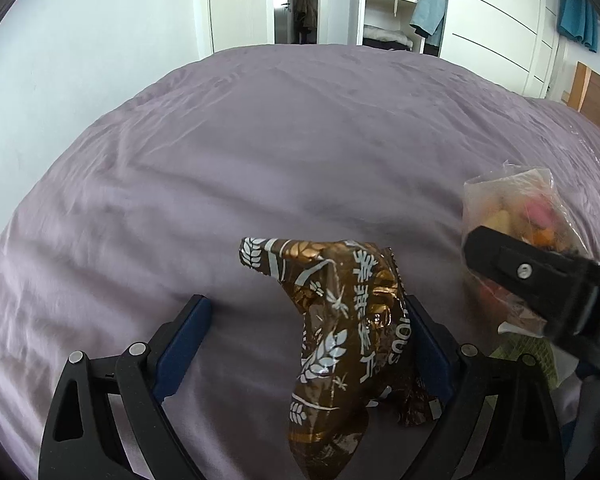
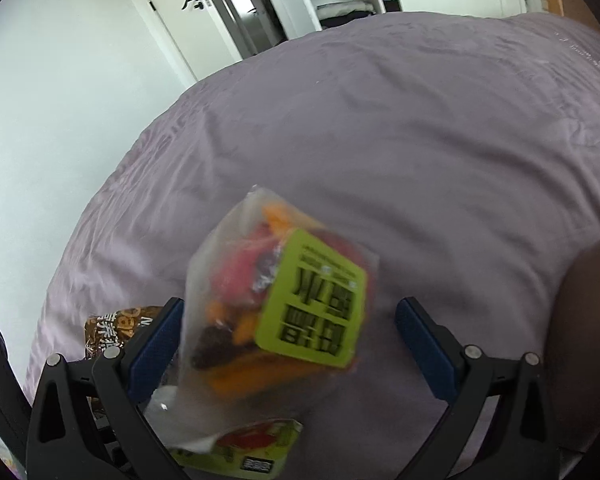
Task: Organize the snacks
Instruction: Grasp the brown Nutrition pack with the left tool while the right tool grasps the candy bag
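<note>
Two snack bags sit in the lower half of the frames, both over a bed (image 1: 260, 140) covered in a wrinkled mauve sheet. In the left wrist view, the left tongs (image 1: 308, 320) stand spread wide, their blue pads well apart. A crumpled brown foil snack bag (image 1: 340, 320) with white wheat-ear print and white Chinese lettering rises between them at lower centre; its right edge lies against the right pad, while the left pad is clear of it with bare sheet between.

In the right wrist view, the right tongs (image 2: 288, 320) are also spread. A clear plastic bag of mixed dried fruit (image 2: 260, 300), holding pink, orange and dark pieces and carrying a lime-green label with black characters, sits between the pads at lower centre. Its left side is at the left pad; the right pad stands apart from it. The bag is blurred, so whether it rests on the sheet cannot be told. Another green-labelled packet (image 2: 244, 452) shows at the bottom edge beneath it.

That same clear bag appears at the right edge of the left wrist view, partly behind a black finger of the right tongs, just beside the brown bag. At the top of both frames stand a white door (image 1: 240, 0) and an open wardrobe (image 1: 392, 0) with folded clothes.
</note>
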Available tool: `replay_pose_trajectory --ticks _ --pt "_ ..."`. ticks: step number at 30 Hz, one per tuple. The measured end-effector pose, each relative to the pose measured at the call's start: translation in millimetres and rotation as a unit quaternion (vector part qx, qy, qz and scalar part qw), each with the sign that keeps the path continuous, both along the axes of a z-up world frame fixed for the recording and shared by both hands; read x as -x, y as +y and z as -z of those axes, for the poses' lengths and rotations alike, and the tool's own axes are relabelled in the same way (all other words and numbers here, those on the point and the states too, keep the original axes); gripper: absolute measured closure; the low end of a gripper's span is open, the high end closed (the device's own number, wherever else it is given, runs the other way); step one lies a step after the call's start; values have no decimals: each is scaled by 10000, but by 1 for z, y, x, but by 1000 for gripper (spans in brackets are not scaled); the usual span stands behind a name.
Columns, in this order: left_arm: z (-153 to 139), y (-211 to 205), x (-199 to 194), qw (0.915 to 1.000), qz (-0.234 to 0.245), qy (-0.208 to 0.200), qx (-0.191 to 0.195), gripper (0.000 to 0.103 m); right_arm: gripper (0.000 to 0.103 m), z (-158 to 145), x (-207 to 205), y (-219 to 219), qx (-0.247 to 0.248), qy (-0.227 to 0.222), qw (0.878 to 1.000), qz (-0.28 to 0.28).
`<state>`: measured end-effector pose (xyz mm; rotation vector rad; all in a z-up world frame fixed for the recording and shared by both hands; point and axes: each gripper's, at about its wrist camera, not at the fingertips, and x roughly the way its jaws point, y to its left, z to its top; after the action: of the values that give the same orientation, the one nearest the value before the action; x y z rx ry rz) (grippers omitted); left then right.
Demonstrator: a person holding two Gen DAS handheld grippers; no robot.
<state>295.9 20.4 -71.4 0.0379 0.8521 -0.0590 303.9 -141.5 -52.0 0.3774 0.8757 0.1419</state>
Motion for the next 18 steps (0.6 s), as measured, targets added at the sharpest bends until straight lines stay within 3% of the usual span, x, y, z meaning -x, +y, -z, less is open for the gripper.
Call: replay_pose_trajectory --ticks 18 --pt "4 0 5 9997 103 -147 185 11 0 0 -11 23 694 -320 9952 -605"
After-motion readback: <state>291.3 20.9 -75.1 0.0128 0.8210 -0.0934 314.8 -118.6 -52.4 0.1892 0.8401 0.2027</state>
